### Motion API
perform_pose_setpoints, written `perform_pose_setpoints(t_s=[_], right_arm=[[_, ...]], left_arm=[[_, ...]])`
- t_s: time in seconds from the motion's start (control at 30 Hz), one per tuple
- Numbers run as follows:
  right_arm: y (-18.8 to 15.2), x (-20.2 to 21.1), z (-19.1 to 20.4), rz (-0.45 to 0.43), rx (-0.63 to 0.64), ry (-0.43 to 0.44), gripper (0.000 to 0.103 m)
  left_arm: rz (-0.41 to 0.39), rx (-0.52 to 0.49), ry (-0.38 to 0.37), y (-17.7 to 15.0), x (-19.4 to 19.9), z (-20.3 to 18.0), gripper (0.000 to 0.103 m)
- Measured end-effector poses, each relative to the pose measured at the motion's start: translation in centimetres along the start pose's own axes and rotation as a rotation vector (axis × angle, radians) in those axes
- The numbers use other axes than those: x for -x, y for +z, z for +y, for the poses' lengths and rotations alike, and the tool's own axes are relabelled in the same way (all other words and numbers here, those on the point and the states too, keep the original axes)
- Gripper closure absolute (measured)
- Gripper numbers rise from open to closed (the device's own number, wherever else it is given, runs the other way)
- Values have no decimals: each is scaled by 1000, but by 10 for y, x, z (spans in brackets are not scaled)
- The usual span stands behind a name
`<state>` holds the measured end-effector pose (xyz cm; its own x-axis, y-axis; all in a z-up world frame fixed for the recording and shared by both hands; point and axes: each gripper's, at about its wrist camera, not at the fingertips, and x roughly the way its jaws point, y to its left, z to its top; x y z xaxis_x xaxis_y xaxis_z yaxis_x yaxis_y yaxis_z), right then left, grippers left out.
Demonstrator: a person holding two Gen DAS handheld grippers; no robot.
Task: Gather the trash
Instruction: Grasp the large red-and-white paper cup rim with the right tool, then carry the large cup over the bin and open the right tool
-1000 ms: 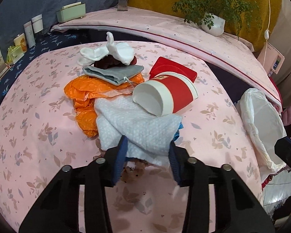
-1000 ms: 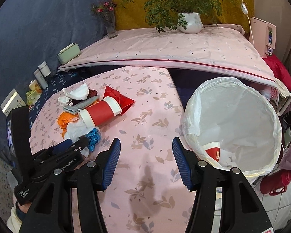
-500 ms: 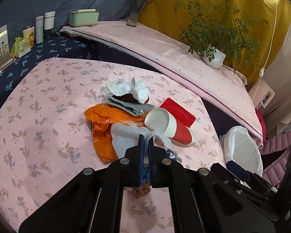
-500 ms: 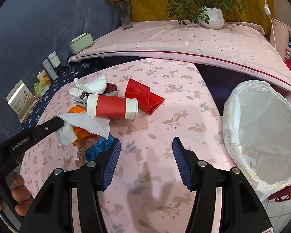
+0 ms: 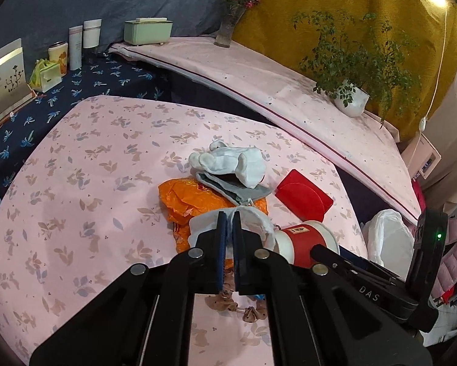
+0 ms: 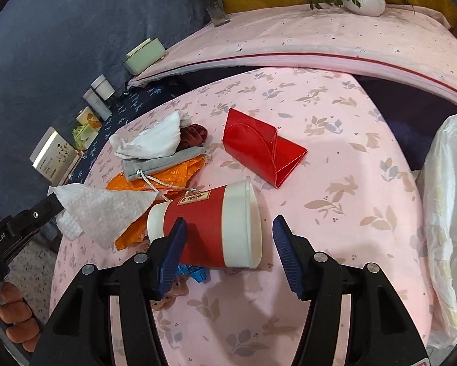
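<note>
The left tool (image 5: 227,228) is pinched fully together on a white paper towel (image 6: 103,210), a dimpled, crumpled sheet that hangs off its tip, spreading toward 3 o'clock in the right wrist view to a point just above the cup's narrow end. The right tool (image 6: 228,238) has its jaws opening, the blue ridged pads standing on either side of a red paper cup (image 6: 210,228) without pressing it, though the left pad looks very close to the cup's wall. The cup lies on its side on the counter (image 6: 335,183), red with a wide white band at each end and a small gold label on its side, its wide mouth toward 3 o'clock. Under it, at 6 o'clock, peeks a scrap of blue wrapper (image 6: 195,273) beside a tan spotted scrunchie (image 5: 228,302). At 10 o'clock from the cup sits crumpled orange plastic (image 5: 195,201), with a grey drawstring pouch (image 6: 161,166) and a white cloth (image 6: 155,143) stacked beyond it. At 1 o'clock lies a folded red paper box (image 6: 259,149). A white-lined bin (image 6: 445,213) stands off the counter's edge at 3 o'clock.
</note>
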<state>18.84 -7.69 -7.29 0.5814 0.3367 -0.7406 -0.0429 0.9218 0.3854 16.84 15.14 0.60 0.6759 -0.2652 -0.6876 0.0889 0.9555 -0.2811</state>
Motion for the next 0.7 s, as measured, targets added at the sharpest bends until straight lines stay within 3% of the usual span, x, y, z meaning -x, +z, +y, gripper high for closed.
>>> perform_pose_setpoints(t_s=[0.13, 0.33, 0.43, 0.6, 0.7], right_arm=[[1, -5, 4, 13, 28, 3, 46], [-4, 5, 16, -12, 67, -5, 56], [-6, 4, 21, 15, 89, 15, 83], [-14, 19, 30, -4, 117, 24, 100], [-15, 38, 34, -34, 117, -7, 99]], left_arm=[[13, 4, 6, -3, -7, 4, 100], [30, 5, 6, -6, -14, 1, 100], [34, -4, 4, -8, -15, -5, 100], [33, -21, -7, -11, -11, -18, 100], [26, -32, -21, -11, -5, -30, 100]])
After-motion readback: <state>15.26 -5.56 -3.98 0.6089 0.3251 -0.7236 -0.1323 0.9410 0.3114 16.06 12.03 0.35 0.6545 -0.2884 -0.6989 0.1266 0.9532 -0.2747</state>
